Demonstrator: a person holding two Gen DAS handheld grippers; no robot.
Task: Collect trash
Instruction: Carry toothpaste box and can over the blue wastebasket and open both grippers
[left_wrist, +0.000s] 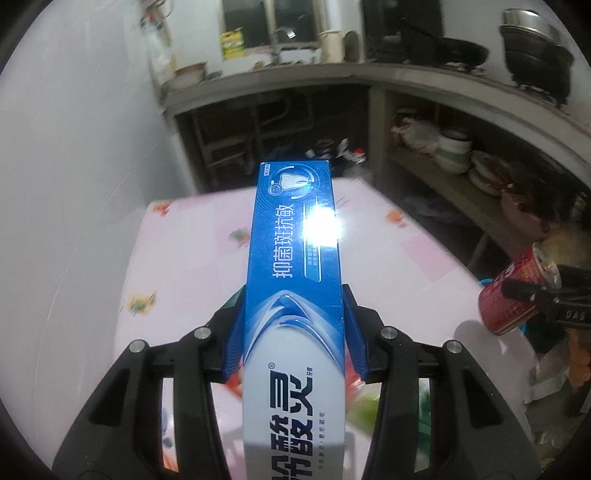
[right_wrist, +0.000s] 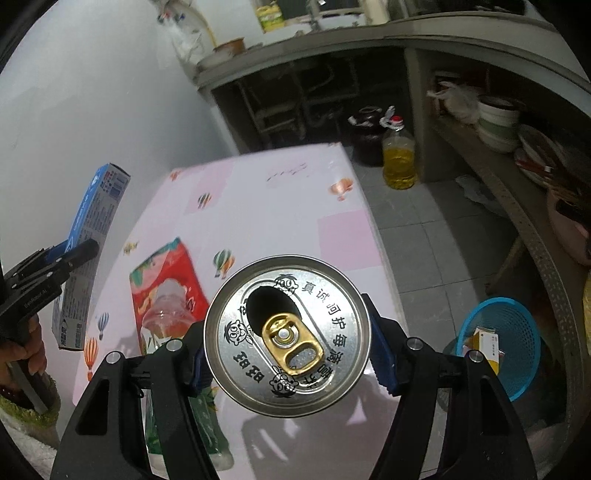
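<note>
A: Entry, both hands loaded. Left gripper (left_wrist: 293, 328) is clamped on the toothpaste box (left_wrist: 293, 266), pads on its two long sides near the box's middle, most of the length sticking out ahead. Right gripper (right_wrist: 286, 343) is closed on the drink can (right_wrist: 286, 341), opened top facing the camera, pads on opposite sides of the wall.

B: Where do they sit relative to the table (right_wrist: 295, 192)?

A: Both are lifted clear of it. The box hangs off the left edge in the right wrist view; the can is above the near right part. Still lying on the cloth: a red snack bag (right_wrist: 166, 291) near the near-left corner and a green bottle (right_wrist: 207, 424) at the near edge.

B: Risks?

A: In my judgement, the box could pivot between the pads, since it is long and gripped at one narrow band. The can's mouth is open, so tilting it further could spill any dregs. The blue basket (right_wrist: 506, 332) stands on the floor just off the table's right edge; a release from high up could miss it or bounce off the rim.

B: Pose?

A: Both grippers slope downward over the table. A hand (right_wrist: 22, 354) grips the left handle.
</note>
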